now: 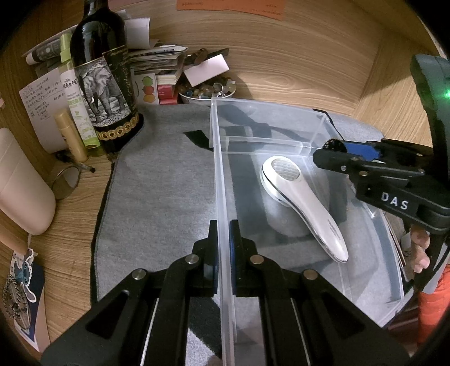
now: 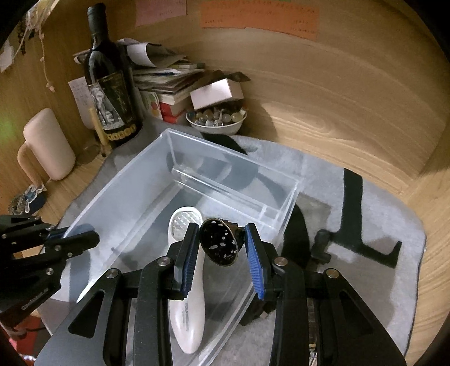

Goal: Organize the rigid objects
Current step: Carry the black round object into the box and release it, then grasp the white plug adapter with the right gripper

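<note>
Home desk nook, wood-grain walls, wine bottle (image 1: 104, 70), stacked papers (image 2: 166, 76), sticky notes (image 2: 258, 17), bowl of pebbles (image 2: 216, 119)

The left gripper (image 1: 223, 250) is clamped on the near left wall of the clear plastic bin (image 1: 222, 180), one finger inside the wall and one outside. Inside the bin, a white handheld device (image 1: 302, 202) lies on the floor with its round mesh head toward the far end. The right gripper (image 1: 330, 156) hovers over the bin's right side holding a dark speckled disc (image 1: 333, 146), and a wine bottle (image 1: 105, 78) stands well left of the bin.
</note>
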A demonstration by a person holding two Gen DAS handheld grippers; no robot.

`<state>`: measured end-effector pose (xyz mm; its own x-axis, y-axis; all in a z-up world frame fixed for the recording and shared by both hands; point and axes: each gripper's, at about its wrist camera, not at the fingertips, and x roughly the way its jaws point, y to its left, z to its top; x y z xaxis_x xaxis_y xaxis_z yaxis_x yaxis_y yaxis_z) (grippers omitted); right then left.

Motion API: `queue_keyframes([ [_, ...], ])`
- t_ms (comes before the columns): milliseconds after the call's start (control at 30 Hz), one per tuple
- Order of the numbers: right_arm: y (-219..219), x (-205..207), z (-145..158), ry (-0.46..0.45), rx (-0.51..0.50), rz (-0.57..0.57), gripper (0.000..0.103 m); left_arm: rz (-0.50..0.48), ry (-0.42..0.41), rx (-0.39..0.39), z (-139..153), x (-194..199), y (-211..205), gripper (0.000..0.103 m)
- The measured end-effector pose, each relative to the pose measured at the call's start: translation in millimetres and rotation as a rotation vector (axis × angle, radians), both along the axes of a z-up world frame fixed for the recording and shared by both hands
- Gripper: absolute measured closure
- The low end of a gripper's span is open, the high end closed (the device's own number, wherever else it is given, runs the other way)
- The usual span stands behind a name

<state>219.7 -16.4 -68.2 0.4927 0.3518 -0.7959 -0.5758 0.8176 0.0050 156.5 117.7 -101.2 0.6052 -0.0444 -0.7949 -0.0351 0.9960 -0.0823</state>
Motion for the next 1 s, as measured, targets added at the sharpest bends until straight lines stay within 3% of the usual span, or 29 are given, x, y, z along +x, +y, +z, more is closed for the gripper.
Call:
queue_keyframes([
  [233,2.4,-0.3,-3.1,-0.001,-0.016,0.0,0.072,0.0,0.001,-0.002,-0.2,-0.2,-0.4,0.098],
  [367,1.7,-6.1,0.5,-0.016,-0.012,0.004,0.059,0.0,0.0,-0.002,-0.3,-0.4,-0.4,0.098],
  [500,-0.8,-13.8,8.9,-0.034,0.008,0.011,0.052,0.0,0.001,-0.003,-0.4,-0.3,-0.9,0.098],
  [667,-12.6,-29.7,25.2,-0.09,0.038,0.01,0.031,0.001,0.0,-0.006,-0.2,0.2,-1.5,0.098],
  [1000,-67.8,-58.1,45.1,-0.159,0.072,-0.105,0.021,0.002,-0.001,-0.011,-0.7,-0.5,-0.8,0.098],
])
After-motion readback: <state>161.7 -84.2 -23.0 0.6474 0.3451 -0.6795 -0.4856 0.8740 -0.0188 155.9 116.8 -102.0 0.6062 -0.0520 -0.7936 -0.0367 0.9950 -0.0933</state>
